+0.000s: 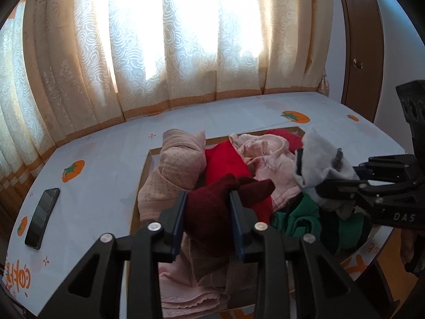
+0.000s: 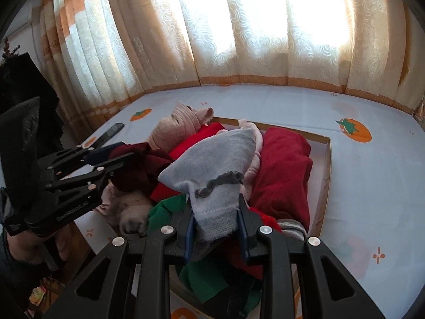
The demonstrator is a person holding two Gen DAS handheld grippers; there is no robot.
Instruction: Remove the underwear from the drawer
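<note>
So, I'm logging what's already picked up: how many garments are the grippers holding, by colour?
Maroon: 1, the maroon garment in the left gripper.
Grey: 1, the grey garment in the right gripper.
Total: 2.

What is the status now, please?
Left hand-held gripper shut on maroon garment. Right hand-held gripper shut on grey garment. Both above full drawer.

Drawer (image 2: 326, 159) heaped above its rim with garments; no gap inside. Bench (image 1: 106, 164) open to the left except phone (image 1: 42, 218); open to the right. Curtain (image 1: 164, 40) bounds far edge.
</note>
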